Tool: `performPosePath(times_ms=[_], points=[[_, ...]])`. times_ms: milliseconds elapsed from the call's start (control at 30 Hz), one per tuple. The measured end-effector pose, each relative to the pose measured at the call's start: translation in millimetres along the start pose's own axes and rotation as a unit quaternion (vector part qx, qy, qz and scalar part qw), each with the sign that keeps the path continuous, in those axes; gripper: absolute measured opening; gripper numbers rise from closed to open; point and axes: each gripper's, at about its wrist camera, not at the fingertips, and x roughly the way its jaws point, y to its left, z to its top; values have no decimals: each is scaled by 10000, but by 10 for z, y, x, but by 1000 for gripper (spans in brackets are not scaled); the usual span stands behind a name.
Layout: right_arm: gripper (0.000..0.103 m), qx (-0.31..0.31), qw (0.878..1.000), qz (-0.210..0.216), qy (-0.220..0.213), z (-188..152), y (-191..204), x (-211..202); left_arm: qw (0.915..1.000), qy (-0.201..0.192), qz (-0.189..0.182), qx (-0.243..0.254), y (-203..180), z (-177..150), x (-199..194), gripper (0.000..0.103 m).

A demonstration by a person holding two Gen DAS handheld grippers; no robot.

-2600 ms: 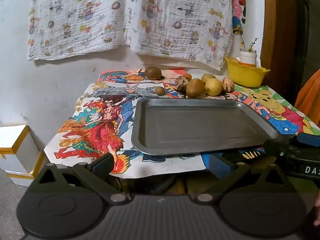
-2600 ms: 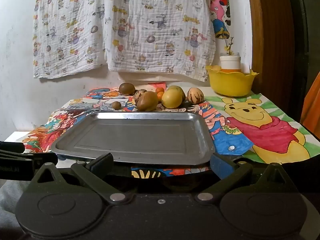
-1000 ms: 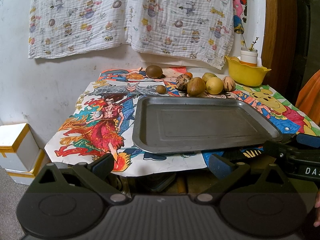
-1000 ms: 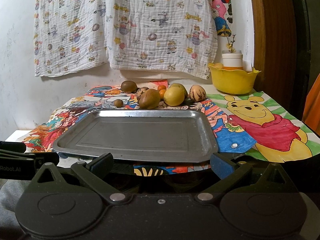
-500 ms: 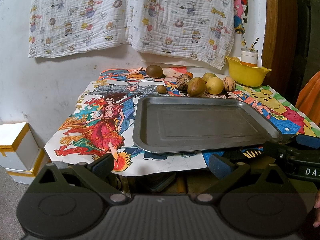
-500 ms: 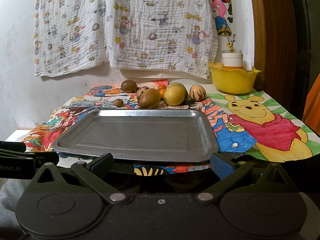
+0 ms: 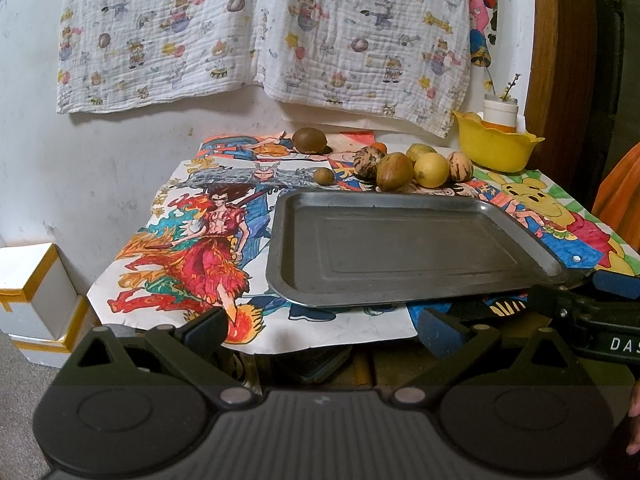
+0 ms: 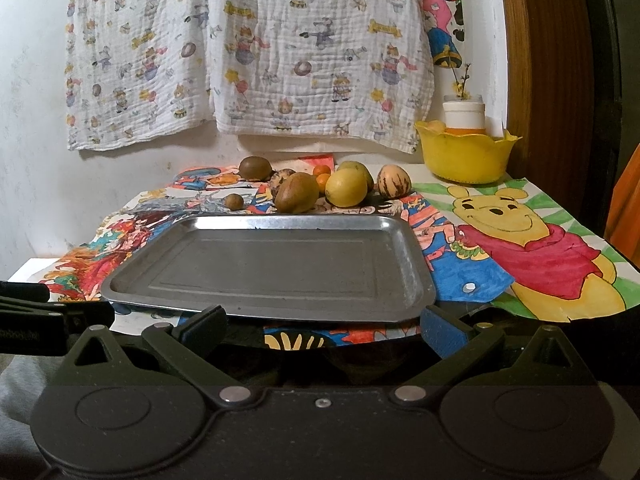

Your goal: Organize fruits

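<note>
An empty grey metal tray [image 7: 400, 292] [image 8: 280, 300] lies on a table covered with coloured drawings. Behind its far edge sit several fruits: a brown oval fruit [image 7: 394, 171] [image 8: 297, 198], a yellow lemon [image 7: 431, 169] [image 8: 346, 187], a striped fruit [image 7: 460, 166] [image 8: 393, 182], a round brown fruit [image 7: 309, 140] [image 8: 255, 168] and a small brown one [image 7: 323, 176] [image 8: 233, 201]. My left gripper [image 7: 320, 330] is open and empty before the table's front edge. My right gripper [image 8: 322, 328] is open and empty, just short of the tray's near rim.
A yellow bowl [image 7: 496, 152] [image 8: 466, 156] holding a white jar stands at the back right corner. A patterned cloth [image 8: 248, 48] hangs on the wall behind. White boxes [image 7: 32, 300] stand on the floor at the left. The right gripper's body [image 7: 600, 328] shows in the left wrist view.
Both grippers have drifted slightly; the tray and fruits sit a little differently in view. Nothing on the table has moved. Both grippers stay open.
</note>
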Motion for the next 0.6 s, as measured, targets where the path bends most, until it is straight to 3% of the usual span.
performPosePath(times_ms=[200,600], points=[[103,45,9999,6,101,99,-79,70,10000,72,-4,7,38,27,73,103],[103,-24,9989,250,-385,300,-36,195,9999,80,65,116,95,295,233,103]])
